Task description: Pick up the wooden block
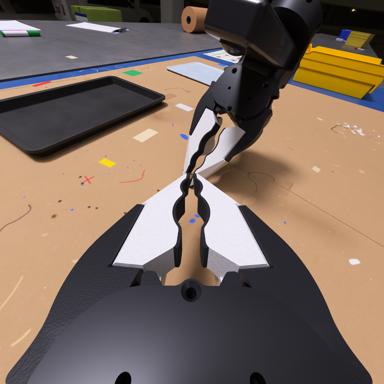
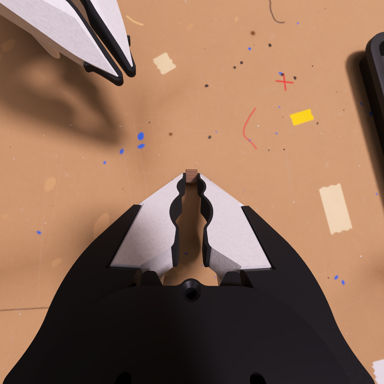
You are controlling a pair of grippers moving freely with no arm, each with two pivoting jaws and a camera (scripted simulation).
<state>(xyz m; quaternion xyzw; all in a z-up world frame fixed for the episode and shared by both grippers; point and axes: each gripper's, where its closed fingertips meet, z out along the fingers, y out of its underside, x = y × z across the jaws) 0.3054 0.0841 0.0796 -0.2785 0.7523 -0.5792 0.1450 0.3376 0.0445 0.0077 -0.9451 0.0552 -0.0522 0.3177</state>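
Note:
A small brown wooden block (image 2: 191, 176) sits between the fingertips of my right gripper (image 2: 191, 179), which is shut on it and points down at the tan table top (image 2: 207, 124). I cannot tell whether the block touches the table. My left gripper (image 1: 191, 177) is shut and empty, low over the table. Its tips point at the tips of the right gripper (image 1: 192, 171), which nearly meet them. The block is hidden in the left wrist view. The left gripper (image 2: 125, 76) also shows at the upper left of the right wrist view, apart from the block.
A black tray (image 1: 83, 112) lies to the left, and its edge (image 2: 376, 83) shows in the right wrist view. A yellow bin (image 1: 336, 72) stands at the far right. A pale sheet (image 1: 197, 71) and a brown roll (image 1: 192, 19) lie farther back. Tape scraps and paint marks dot the table.

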